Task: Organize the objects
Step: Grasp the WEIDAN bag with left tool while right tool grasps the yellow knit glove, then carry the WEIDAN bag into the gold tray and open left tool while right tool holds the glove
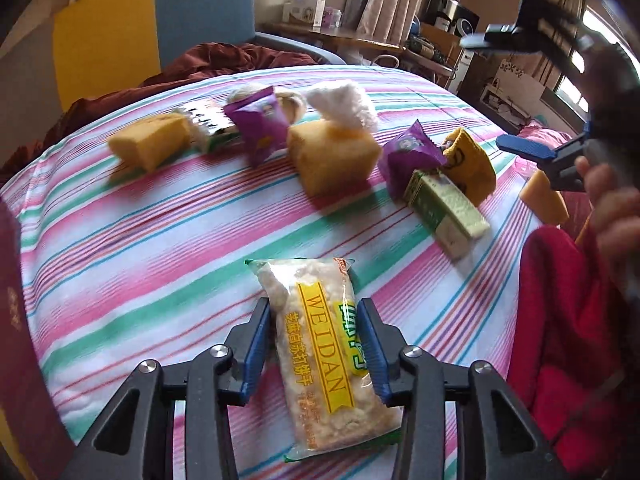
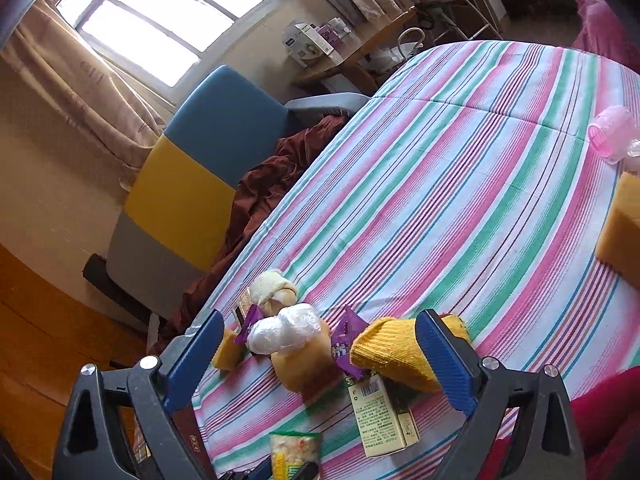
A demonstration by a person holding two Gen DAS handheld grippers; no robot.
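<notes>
My left gripper (image 1: 316,340) is shut on a clear cracker packet (image 1: 320,356) with a yellow label, its blue pads pressing both long sides. The packet's far end (image 2: 294,452) shows low in the right wrist view. My right gripper (image 2: 320,360) stands wide open above the bed with nothing between its fingers; it also shows as the right gripper (image 1: 504,94) at the right of the left wrist view. Beyond lie two yellow sponge blocks (image 1: 148,144) (image 1: 332,152), two purple snack packets (image 1: 260,124) (image 1: 408,152), a green box (image 1: 444,212), a yellow knit sock (image 2: 392,352) and a white fluffy sock (image 1: 344,104).
All of it lies on a pink, green and white striped bedspread (image 1: 140,248). Another orange sponge (image 2: 620,232) and a pink plastic item (image 2: 612,136) sit far right. A blue and yellow chair (image 2: 208,168) with maroon cloth (image 2: 272,184) stands beside the bed. Red fabric (image 1: 560,320) is at my right.
</notes>
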